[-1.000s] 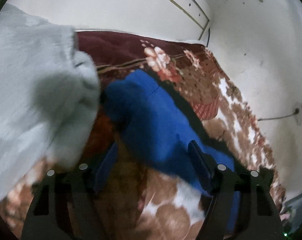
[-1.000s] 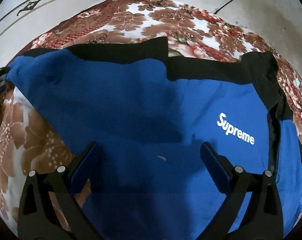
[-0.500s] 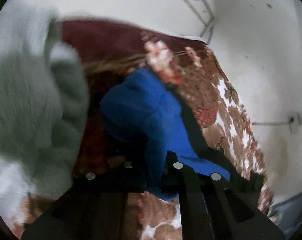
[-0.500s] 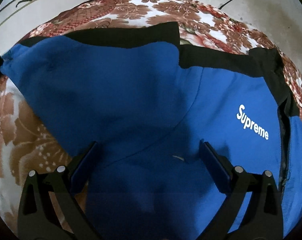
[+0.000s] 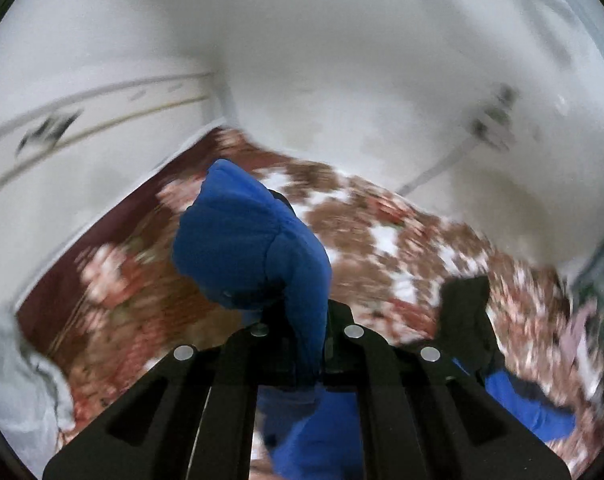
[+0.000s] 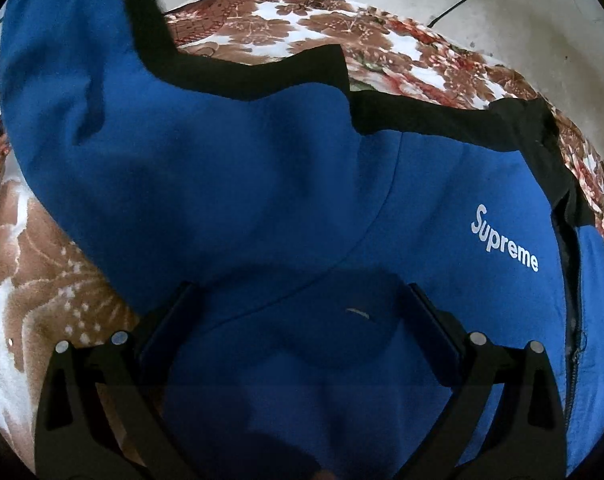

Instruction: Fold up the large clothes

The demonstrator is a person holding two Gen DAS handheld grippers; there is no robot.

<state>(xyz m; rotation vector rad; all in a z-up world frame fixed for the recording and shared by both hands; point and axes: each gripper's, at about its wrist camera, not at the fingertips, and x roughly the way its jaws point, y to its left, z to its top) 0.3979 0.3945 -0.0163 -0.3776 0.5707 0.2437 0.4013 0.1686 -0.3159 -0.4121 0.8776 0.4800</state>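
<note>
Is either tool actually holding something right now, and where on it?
The left tool pinches the blue jacket by a bunched sleeve end. The right tool is open, holding nothing.

Jacket spread on the bed, one end raised at the left gripper
The blue and black fleece jacket point(image 6: 286, 184) lies on the floral brown and white blanket point(image 6: 401, 56), blanket showing at 12 and 9 o'clock; the right gripper point(image 6: 298, 332) sits over it at 6 o'clock; a jacket fold point(image 5: 254, 248) stands in the left gripper point(image 5: 305, 328), grey cloth point(image 5: 18, 376) at 8 o'clock
</note>
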